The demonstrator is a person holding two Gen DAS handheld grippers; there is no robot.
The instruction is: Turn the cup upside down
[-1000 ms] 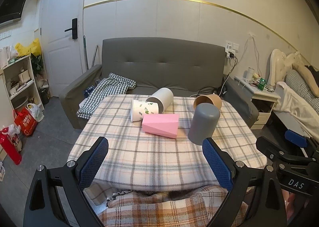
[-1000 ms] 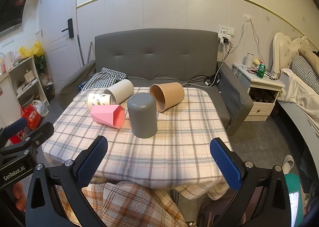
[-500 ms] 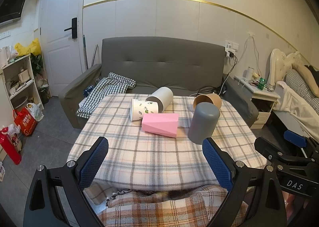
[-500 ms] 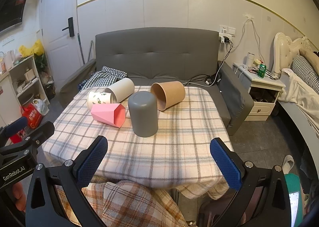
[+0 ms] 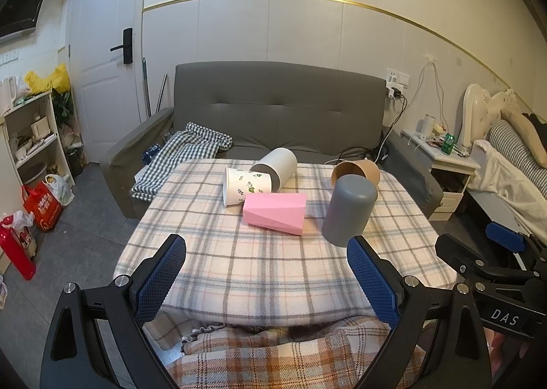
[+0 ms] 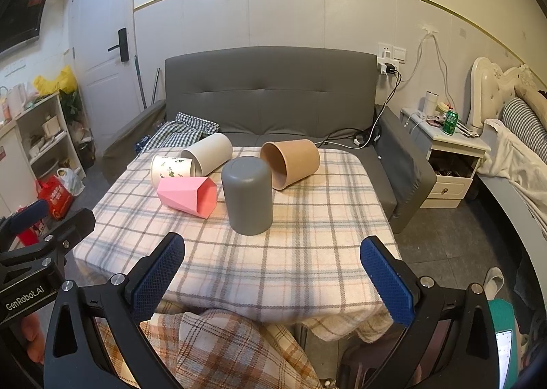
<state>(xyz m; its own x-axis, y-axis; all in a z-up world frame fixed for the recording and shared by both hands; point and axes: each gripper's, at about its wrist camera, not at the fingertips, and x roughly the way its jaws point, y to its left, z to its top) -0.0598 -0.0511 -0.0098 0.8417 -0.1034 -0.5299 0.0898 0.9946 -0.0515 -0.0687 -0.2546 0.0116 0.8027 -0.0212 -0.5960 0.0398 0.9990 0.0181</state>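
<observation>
The grey sofa (image 6: pixel 273 105) stood just behind the counter (image 6: pixel 307 259), whose plaid cloth hung over the near edge. Bare cloth filled the near half (the right side too). The grey cup (image 6: pixel 247 195) stood mouth-down near the middle, just beside the brown cup (image 6: pixel 290 163) lying on its side toward the far edge. The pink cup (image 6: pixel 188 196), white cup (image 6: pixel 208 153) and floral cup (image 6: pixel 171 168) lay tipped in a cluster on the left. The left hand-held gripper (image 5: pixel 266 278) and right hand-held gripper (image 6: pixel 271 274) hovered at the near edge, both released, jaws spread wide, grasping nothing.
</observation>
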